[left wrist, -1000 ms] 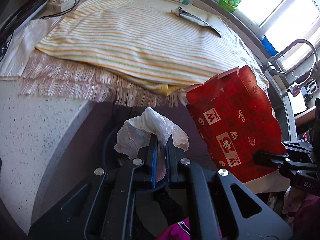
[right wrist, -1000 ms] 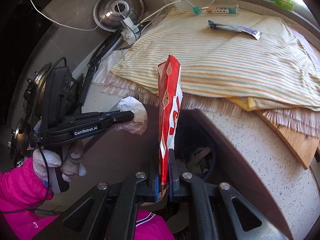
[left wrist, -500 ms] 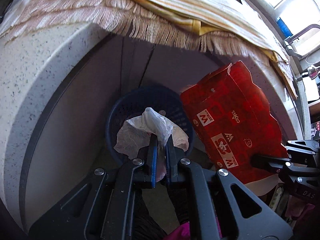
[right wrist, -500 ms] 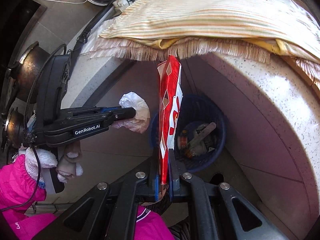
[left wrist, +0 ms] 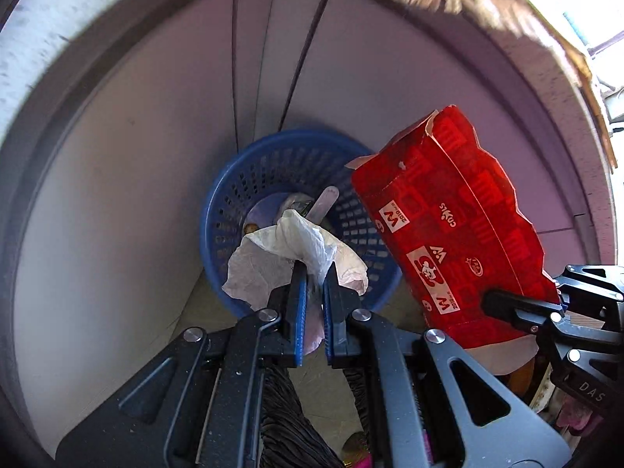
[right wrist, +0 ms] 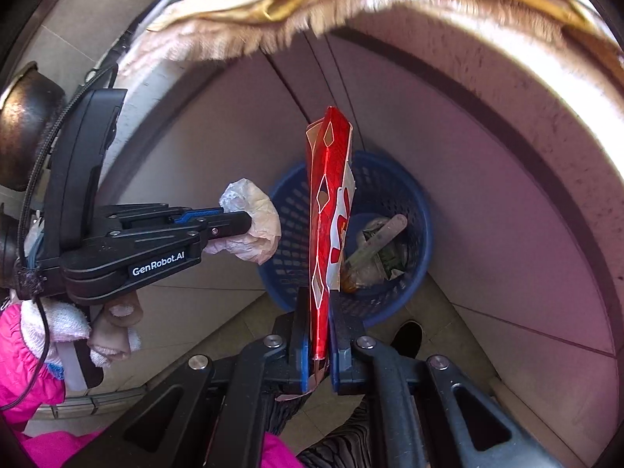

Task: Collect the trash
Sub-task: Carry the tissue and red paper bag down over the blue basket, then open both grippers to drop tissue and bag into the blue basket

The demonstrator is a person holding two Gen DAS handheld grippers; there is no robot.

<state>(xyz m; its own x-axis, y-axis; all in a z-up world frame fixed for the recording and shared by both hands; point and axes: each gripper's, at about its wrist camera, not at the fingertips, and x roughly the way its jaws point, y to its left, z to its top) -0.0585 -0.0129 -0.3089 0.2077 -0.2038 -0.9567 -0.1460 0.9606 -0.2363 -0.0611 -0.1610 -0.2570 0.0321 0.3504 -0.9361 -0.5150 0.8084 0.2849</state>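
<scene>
Below a speckled stone counter edge (left wrist: 35, 39), a perforated blue plastic basket (left wrist: 249, 195) sits under the left gripper (left wrist: 315, 273) clamping crumpled white paper (left wrist: 288, 249) and the right gripper (right wrist: 316, 312) pinching a flattened glossy red carton (right wrist: 325, 195).

Both grippers are matte black with blue pads inside the fingers and silver screw heads at the pivots. The left gripper (right wrist: 249, 226) carries white "GenRobot.AI" lettering and a black cable at nine o'clock. The person's hand (right wrist: 78, 327) wears a white knitted fingerless glove below a bright pink sleeve (right wrist: 23, 366).
</scene>
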